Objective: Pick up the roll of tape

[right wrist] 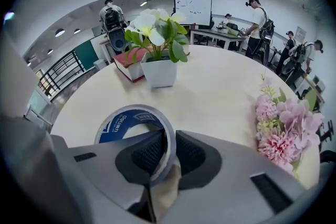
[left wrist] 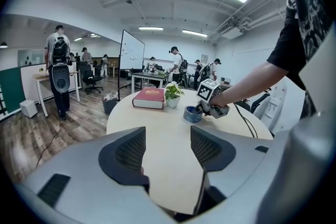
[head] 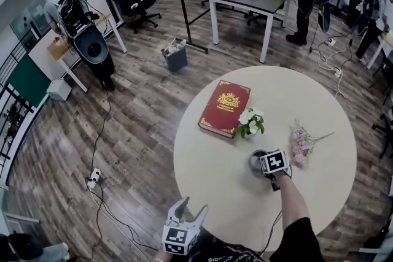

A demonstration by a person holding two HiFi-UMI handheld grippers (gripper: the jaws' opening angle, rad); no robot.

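Tape (right wrist: 119, 123) lies flat on the round table (right wrist: 220, 92), its wall pinched by the right gripper (right wrist: 169, 152), one jaw inside the ring and one outside. So narrow a hold could let the roll swing or slip on lifting, toward the plant (right wrist: 160, 60) or flowers (right wrist: 286, 128). The left gripper (left wrist: 168, 149) hangs spread and empty.

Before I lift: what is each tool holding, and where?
Right tool pinches the roll of tape by its wall, one jaw inside. Left tool empty.
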